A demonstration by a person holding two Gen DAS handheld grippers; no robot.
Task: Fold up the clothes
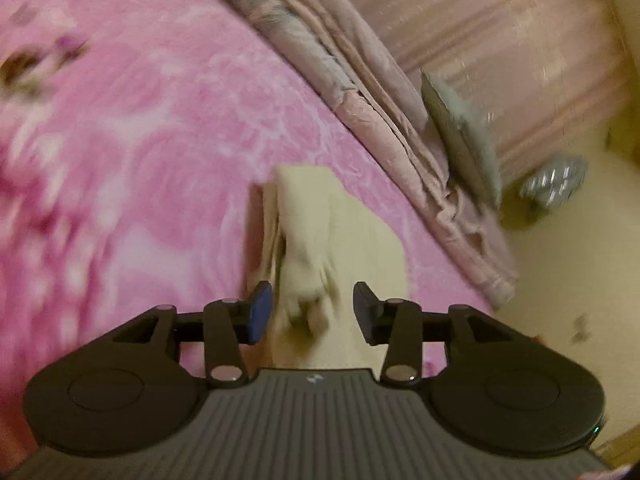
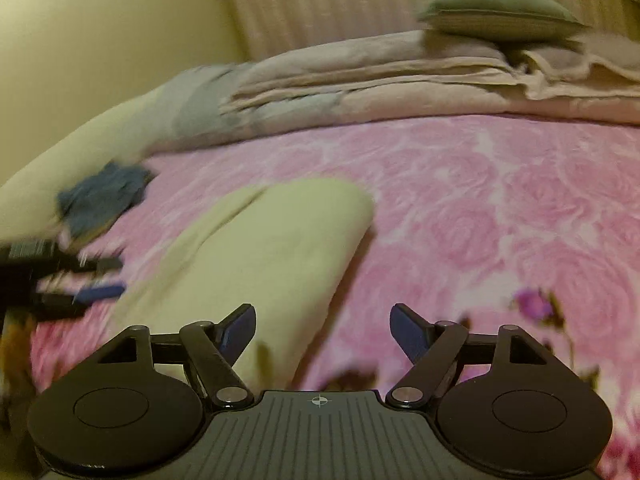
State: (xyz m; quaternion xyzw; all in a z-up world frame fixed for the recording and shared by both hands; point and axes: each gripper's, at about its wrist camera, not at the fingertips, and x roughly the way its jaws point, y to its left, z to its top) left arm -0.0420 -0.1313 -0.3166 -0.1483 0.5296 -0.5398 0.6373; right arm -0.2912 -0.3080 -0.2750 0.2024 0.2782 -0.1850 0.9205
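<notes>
A cream garment lies folded on the pink floral bedspread. Its bunched near end rises between the jaws of my left gripper; the blue pads stand apart and do not press on it. In the right wrist view the same cream garment lies as a long folded strip. My right gripper is wide open over its near right corner, with nothing pinched. The left gripper shows blurred at the left edge of that view, beside the garment's other side.
A crumpled blue cloth lies at the bed's left edge. A folded pinkish quilt with a grey-green pillow on it lines the far side, against a curtain. A shiny object sits beyond the bed.
</notes>
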